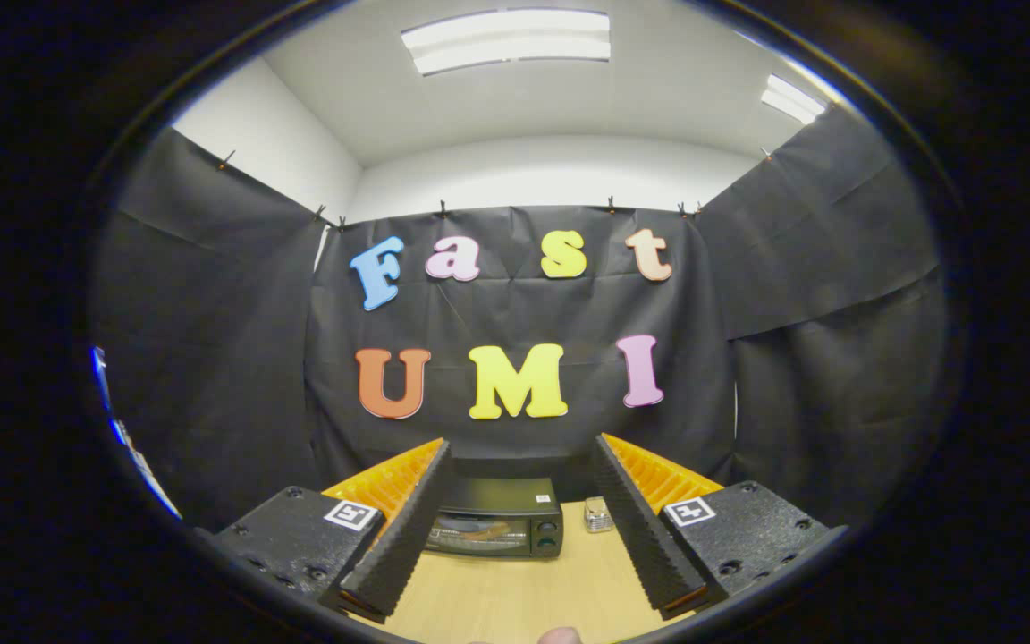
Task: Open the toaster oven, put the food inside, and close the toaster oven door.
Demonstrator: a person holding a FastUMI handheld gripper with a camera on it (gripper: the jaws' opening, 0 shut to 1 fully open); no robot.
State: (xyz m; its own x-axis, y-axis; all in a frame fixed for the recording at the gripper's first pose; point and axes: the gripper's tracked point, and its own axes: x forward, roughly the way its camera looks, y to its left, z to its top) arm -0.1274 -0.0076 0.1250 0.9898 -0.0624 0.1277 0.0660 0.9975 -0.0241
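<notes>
Gaping tool [519, 452], toaster oven [497, 519] beyond, apart

Staged recording booth inside office-like room, not real kitchen. Black cloth [202, 358] hung on clips forms booth walls on three sides. Above cloth, plain white walls [533, 183] and white ceiling with recessed fluorescent light panels [506, 40]. Light wooden tabletop [524, 599] carries black toaster oven [497, 528] at far edge, door closed, and small metallic object [598, 514] just beside it. Gripper [515, 510] with fingers spread wide apart, square printed markers on its body, fits data-collection setup.
</notes>
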